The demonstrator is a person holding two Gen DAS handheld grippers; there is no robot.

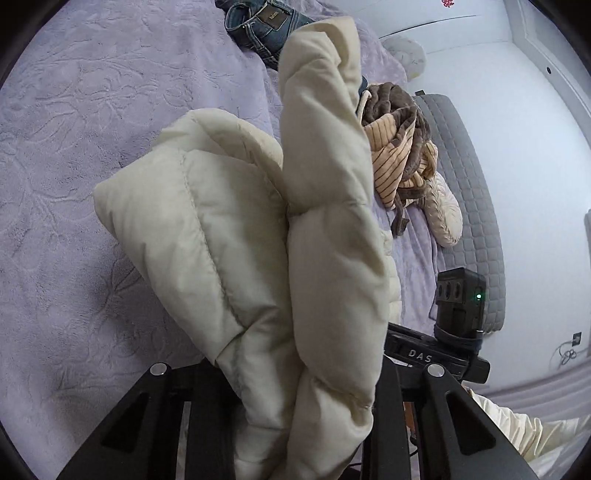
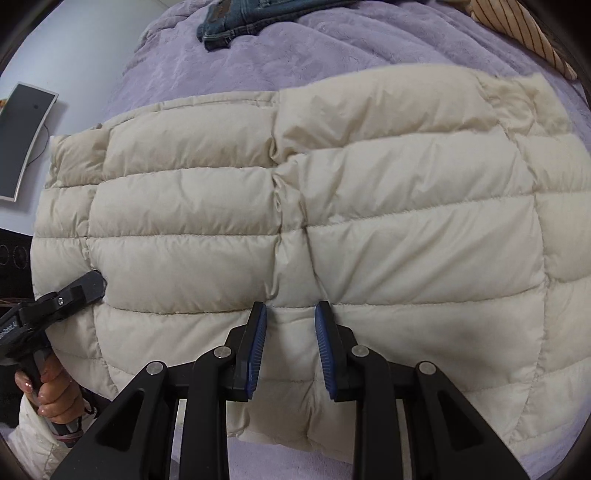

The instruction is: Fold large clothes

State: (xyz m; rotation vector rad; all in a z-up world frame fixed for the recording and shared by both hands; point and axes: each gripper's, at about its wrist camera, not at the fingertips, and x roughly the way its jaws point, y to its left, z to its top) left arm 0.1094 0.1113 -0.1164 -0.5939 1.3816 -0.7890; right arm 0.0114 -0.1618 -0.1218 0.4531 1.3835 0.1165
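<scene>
A cream quilted puffer jacket (image 2: pixel 295 221) lies spread on the lavender bedspread (image 2: pixel 295 48). In the left wrist view a bunched part of the jacket (image 1: pixel 295 240) fills the middle and hides my left gripper's fingertips (image 1: pixel 295 413); the jaws are closed on the fabric. In the right wrist view my left gripper (image 2: pixel 88 288) grips the jacket's left edge. My right gripper (image 2: pixel 290 325) is open, its blue pads (image 2: pixel 258 343) resting just above the jacket's lower middle, holding nothing.
Blue jeans (image 1: pixel 266 26) lie at the far side of the bed. A brown and striped garment heap (image 1: pixel 399 147) and a cream cushion (image 1: pixel 443 210) sit beside a grey quilted headboard (image 1: pixel 476 206). A dark panel (image 2: pixel 26 140) hangs on the left wall.
</scene>
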